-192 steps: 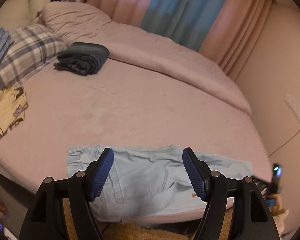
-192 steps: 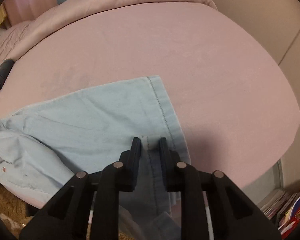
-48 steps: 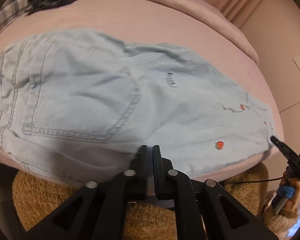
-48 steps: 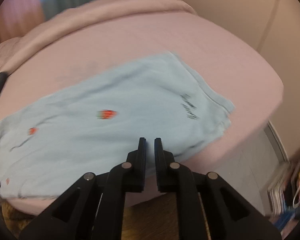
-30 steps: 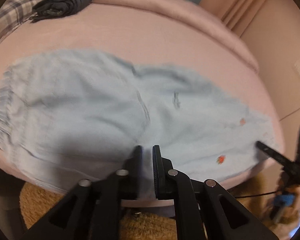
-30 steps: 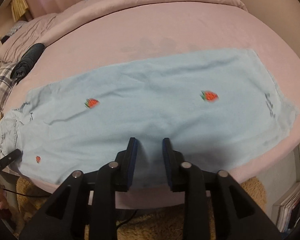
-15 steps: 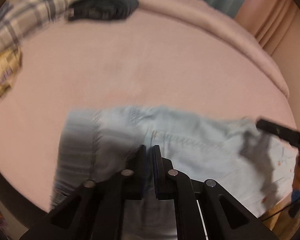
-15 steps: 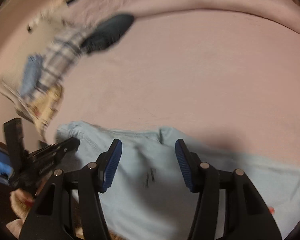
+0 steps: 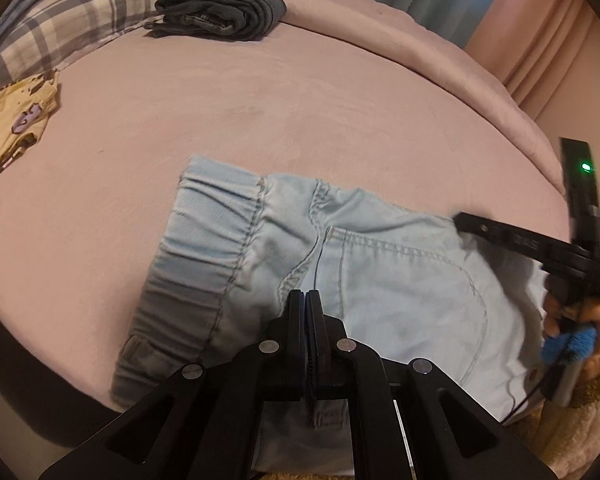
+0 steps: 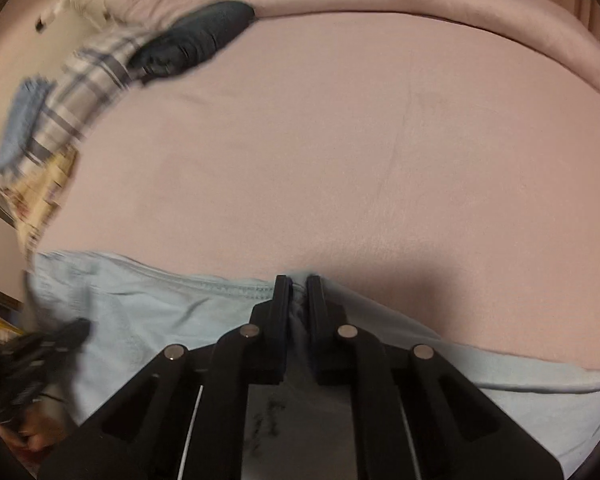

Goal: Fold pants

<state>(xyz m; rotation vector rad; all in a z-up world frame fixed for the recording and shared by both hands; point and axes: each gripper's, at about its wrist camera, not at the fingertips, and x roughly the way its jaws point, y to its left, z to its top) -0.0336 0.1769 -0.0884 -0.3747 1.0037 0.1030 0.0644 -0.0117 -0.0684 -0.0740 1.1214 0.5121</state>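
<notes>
The light blue pants (image 9: 400, 276) lie on the pink bed at its near edge, elastic waistband to the left, a back pocket facing up. My left gripper (image 9: 306, 294) is shut, its tips over the seat seam; whether it pinches cloth is not clear. My right gripper shows in the left wrist view (image 9: 464, 218) at the pants' right side. In the right wrist view my right gripper (image 10: 298, 280) is closed on the far edge of the pants (image 10: 172, 304), with cloth bunched between the pads.
Folded dark pants (image 9: 220, 12) lie at the far left of the pink bed (image 9: 300, 100), next to a plaid pillow (image 9: 68, 12). A yellow printed garment (image 9: 8, 124) lies at the left edge. A rolled pink duvet (image 9: 420, 48) runs along the far side.
My right gripper was open half a second ago and has closed on the pants' edge. The left view has steadied over the waistband end; earlier the pants lay spread at full length.
</notes>
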